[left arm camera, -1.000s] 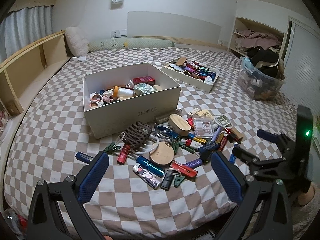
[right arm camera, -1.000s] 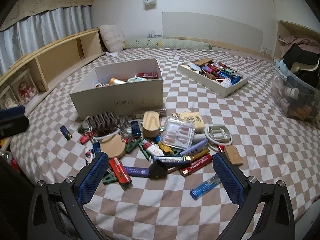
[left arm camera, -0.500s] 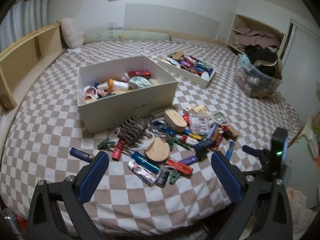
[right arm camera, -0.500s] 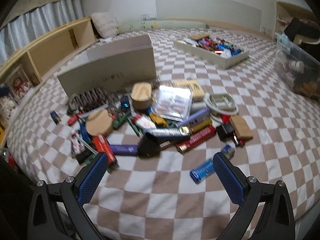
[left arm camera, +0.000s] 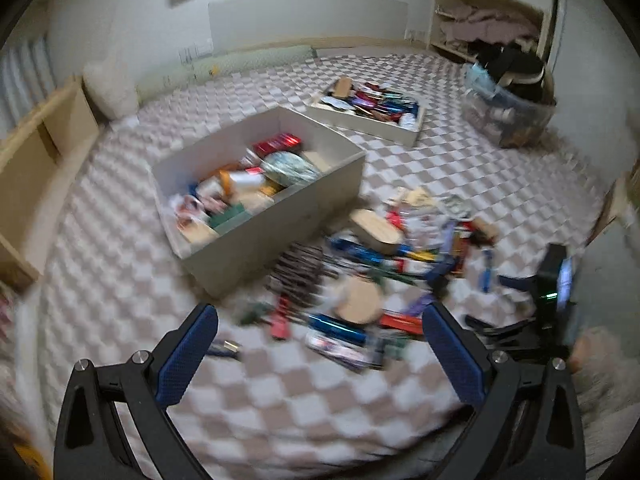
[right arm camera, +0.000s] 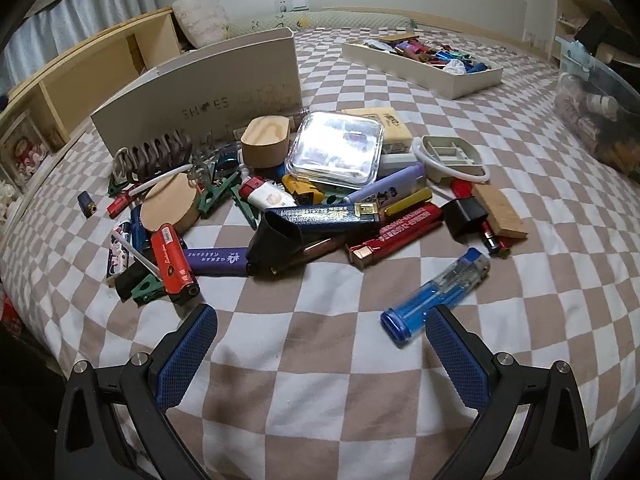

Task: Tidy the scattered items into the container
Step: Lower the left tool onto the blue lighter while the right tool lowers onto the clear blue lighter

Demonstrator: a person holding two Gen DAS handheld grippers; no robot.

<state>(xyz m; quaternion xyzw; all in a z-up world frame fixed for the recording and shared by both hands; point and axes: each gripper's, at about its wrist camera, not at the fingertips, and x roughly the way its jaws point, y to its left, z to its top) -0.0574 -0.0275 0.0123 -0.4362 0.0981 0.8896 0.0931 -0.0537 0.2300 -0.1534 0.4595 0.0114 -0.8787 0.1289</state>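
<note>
A heap of small items lies on the checkered bed in front of a white shoe box (right arm camera: 200,92) (left arm camera: 280,216) that holds several items. In the right wrist view a clear blue lighter (right arm camera: 436,290) lies nearest, just above my right gripper (right arm camera: 320,344), which is open and empty. Behind it are a red lighter (right arm camera: 396,234), a black pouch (right arm camera: 276,240), a clear plastic case (right arm camera: 336,148) and a wooden disc (right arm camera: 170,206). My left gripper (left arm camera: 318,344) is open and empty, above the bed's front edge; its view is blurred. The right gripper's body (left arm camera: 552,292) shows there at the right.
A shallow white tray (right arm camera: 424,66) (left arm camera: 368,110) full of small items sits further back on the bed. A clear storage bin (right arm camera: 596,120) (left arm camera: 504,116) stands at the right. Wooden shelving (right arm camera: 92,64) runs along the left side, with a pillow (right arm camera: 200,26) at its far end.
My right gripper has dropped low and close to the heap, nearing the blue lighter. My left gripper's view has swung and risen, looking down into the shoe box, with motion blur.
</note>
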